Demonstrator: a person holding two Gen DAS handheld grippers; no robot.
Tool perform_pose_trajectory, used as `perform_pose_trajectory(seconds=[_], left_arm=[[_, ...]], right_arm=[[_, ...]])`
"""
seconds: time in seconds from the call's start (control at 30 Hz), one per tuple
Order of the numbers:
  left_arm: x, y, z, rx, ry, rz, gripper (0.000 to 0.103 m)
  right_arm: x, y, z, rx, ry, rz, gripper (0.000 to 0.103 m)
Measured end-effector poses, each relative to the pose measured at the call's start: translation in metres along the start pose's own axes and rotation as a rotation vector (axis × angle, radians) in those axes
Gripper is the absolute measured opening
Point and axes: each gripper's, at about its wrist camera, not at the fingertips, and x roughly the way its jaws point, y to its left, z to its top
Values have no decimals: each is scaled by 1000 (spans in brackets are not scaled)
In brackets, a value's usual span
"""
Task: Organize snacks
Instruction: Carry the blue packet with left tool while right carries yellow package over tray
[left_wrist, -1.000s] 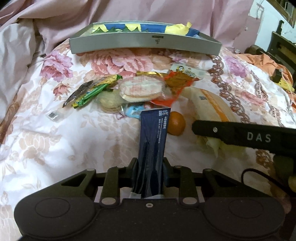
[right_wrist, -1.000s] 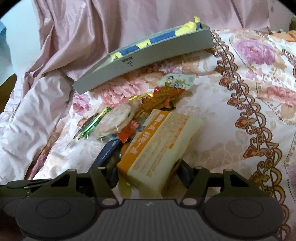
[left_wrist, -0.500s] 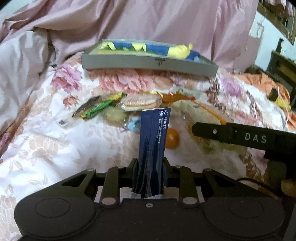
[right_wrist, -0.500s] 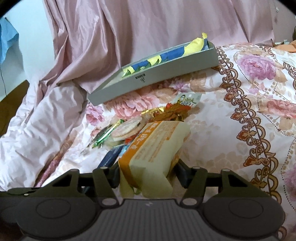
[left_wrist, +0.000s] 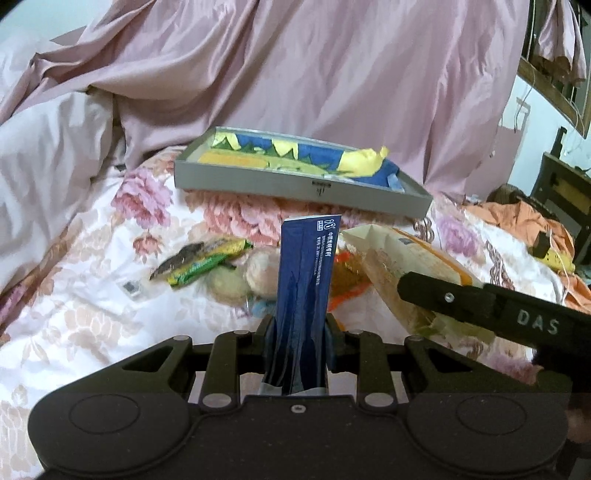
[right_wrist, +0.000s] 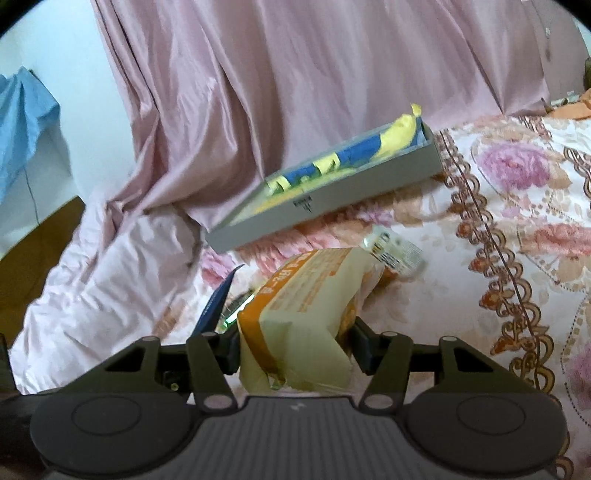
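Up the bed: grey tray (left_wrist: 303, 186) is seen ahead of both, near, long side across.
Left hand-held gripper (left_wrist: 299, 328): pinched on blue packet (left_wrist: 304, 291), held upright, long axis toward tray.
Right hand-held gripper (right_wrist: 295, 343): clamped on orange-cream pack (right_wrist: 303, 306), lifted.
Nearer arm: can't be told.
Views: loose snack pile (left_wrist: 229, 269) shown only by left; tray's slant by right.

A floral bedspread (left_wrist: 92, 295) covered the bed, with a brown scroll border (right_wrist: 495, 266) running along its right side. Pink satin drapery (left_wrist: 332, 81) hung at the far side. Blue cloth (right_wrist: 22, 133) hung at far left, and orange fabric (left_wrist: 517, 221) lay at right beside dark wooden furniture (left_wrist: 561, 192).
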Motion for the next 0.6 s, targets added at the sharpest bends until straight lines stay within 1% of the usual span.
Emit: perform_pose_trajectory(seconds=[0.13,0.3,0.47,0.6], left_arm=[[7,0,20,-14,-33,15,28],[23,-2,53,-42,-88,35,28],[46,-8,90,-67,-145,48,28],[67,-14,120,-92,-186,60,28]], right_arm=[[-5,2,8,-2,-40,13,61],[-4,0,26,-7,-86,18,61],[4,-6,53,-15,-136,25,61],[20,-11,80,-65,-199,4,61]])
